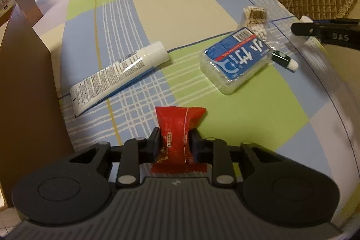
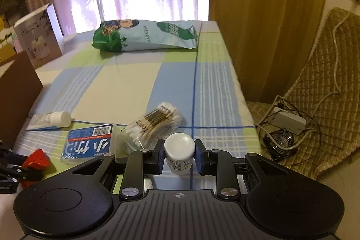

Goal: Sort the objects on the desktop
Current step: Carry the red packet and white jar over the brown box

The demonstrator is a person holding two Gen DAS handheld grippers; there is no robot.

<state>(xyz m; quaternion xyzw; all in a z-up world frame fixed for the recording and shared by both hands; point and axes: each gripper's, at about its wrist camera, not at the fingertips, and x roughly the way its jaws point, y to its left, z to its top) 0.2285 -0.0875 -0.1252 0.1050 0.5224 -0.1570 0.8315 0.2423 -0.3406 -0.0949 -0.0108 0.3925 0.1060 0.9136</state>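
Your left gripper (image 1: 175,142) has its jaws clamped on a red packet (image 1: 180,118) at lower centre, your right gripper (image 2: 179,153) grips a white bottle (image 2: 179,147), while tube (image 1: 119,75), blue box (image 1: 236,60) and cotton swabs (image 2: 155,125) lie mid-frame on the surface (image 1: 191,3), unsorted.

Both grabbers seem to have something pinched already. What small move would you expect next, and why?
Probably a carry leftward: the left gripper is shut on a red crinkly snack packet, and the brown cardboard box stands just to its left. The right gripper already clamps a small white plastic bottle, so nothing needs grasping first.
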